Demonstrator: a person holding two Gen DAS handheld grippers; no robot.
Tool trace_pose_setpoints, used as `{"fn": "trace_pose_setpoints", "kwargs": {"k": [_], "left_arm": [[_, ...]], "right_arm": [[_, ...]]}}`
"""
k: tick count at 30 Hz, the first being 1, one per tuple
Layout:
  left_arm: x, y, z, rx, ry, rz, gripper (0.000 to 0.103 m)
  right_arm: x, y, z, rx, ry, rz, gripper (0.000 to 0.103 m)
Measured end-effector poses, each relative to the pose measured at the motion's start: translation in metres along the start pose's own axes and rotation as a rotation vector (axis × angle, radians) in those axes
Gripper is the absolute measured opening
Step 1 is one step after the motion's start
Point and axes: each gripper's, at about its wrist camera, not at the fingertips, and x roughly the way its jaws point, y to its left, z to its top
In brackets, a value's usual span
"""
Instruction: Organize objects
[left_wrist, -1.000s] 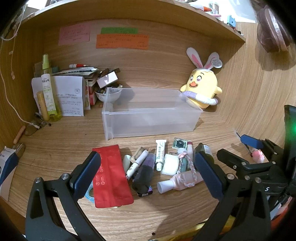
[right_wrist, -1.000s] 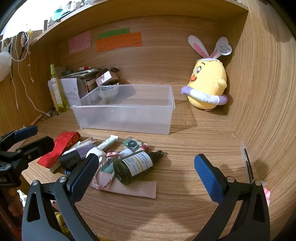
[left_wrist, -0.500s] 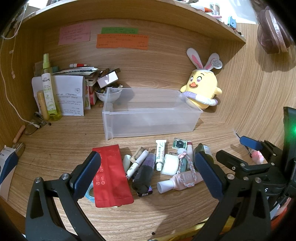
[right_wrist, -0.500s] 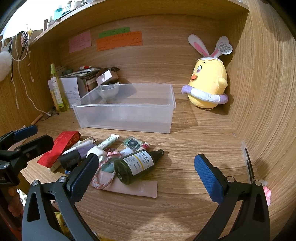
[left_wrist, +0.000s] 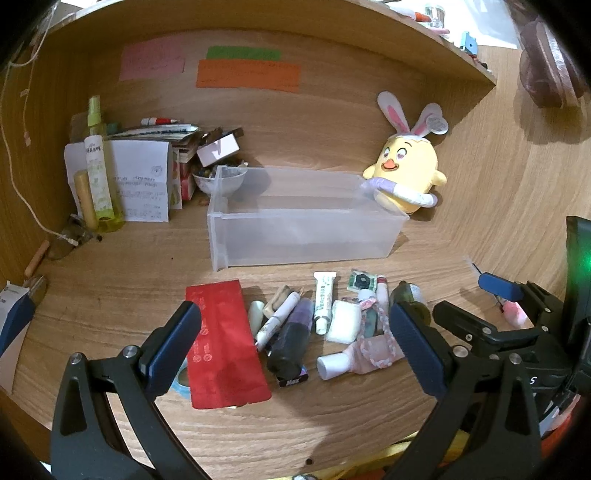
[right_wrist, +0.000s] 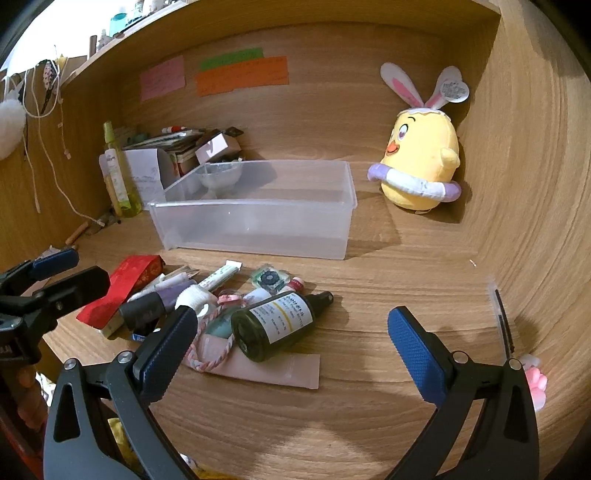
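A clear plastic bin (left_wrist: 303, 225) (right_wrist: 258, 218) stands empty on the wooden desk. In front of it lies a heap of small items: a red pouch (left_wrist: 221, 339) (right_wrist: 122, 284), a white tube (left_wrist: 323, 299), a purple-and-black tube (left_wrist: 291, 339), a pink tube (left_wrist: 354, 354) (right_wrist: 266, 369) with a braided cord, and a dark bottle (right_wrist: 277, 325) with a yellow-and-white label. My left gripper (left_wrist: 295, 347) hovers open just short of the heap. My right gripper (right_wrist: 291, 339) hangs open over the dark bottle's right side. Neither holds anything.
A yellow plush chick (left_wrist: 406, 173) (right_wrist: 421, 166) with rabbit ears sits right of the bin. Papers, a green spray bottle (left_wrist: 98, 166) and a bowl (left_wrist: 219, 181) crowd the back left. Coloured notes (left_wrist: 247, 74) are stuck on the back wall. A wooden side wall (right_wrist: 535, 184) closes the right.
Both grippers stay open and nearly still; the views have shifted only slightly. Nothing on the desk has moved.
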Motion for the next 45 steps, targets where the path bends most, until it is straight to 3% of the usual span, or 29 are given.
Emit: {"fn": "trace_pose_setpoints", "kwargs": {"k": [9, 14, 19, 22, 25, 26, 30, 35, 42, 45], "left_arm": [[0.015, 0.037, -0.007, -0.039, 0.052, 0.090, 0.103], [0.044, 0.065, -0.002, -0.124, 0.137, 0.046, 0.103], [0.073, 0.073, 0.009, -0.122, 0.209, 0.052, 0.103], [0.086, 0.079, 0.011, -0.133, 0.244, 0.061, 0.102], [0.098, 0.086, 0.012, -0.168, 0.302, 0.010, 0.081], [0.100, 0.087, 0.012, -0.172, 0.314, 0.004, 0.079], [0.099, 0.088, 0.010, -0.166, 0.308, 0.028, 0.076], [0.102, 0.084, 0.012, -0.127, 0.318, 0.045, 0.061], [0.105, 0.083, 0.016, -0.090, 0.305, 0.059, 0.054], [0.101, 0.086, 0.016, -0.103, 0.285, 0.059, 0.054]], "right_arm": [[0.024, -0.008, 0.000, 0.024, 0.058, 0.013, 0.103], [0.044, -0.013, 0.004, 0.073, 0.098, 0.056, 0.102], [0.058, -0.015, 0.007, 0.095, 0.129, 0.060, 0.101], [0.063, -0.016, 0.005, 0.094, 0.147, 0.048, 0.095], [0.065, -0.022, 0.003, 0.101, 0.161, 0.044, 0.088], [0.065, -0.025, 0.002, 0.103, 0.167, 0.040, 0.085], [0.066, -0.036, -0.001, 0.120, 0.178, 0.028, 0.075], [0.066, -0.049, -0.003, 0.116, 0.186, -0.018, 0.065], [0.065, -0.052, -0.002, 0.054, 0.170, -0.064, 0.040], [0.062, -0.054, -0.002, 0.060, 0.155, -0.057, 0.039]]}}
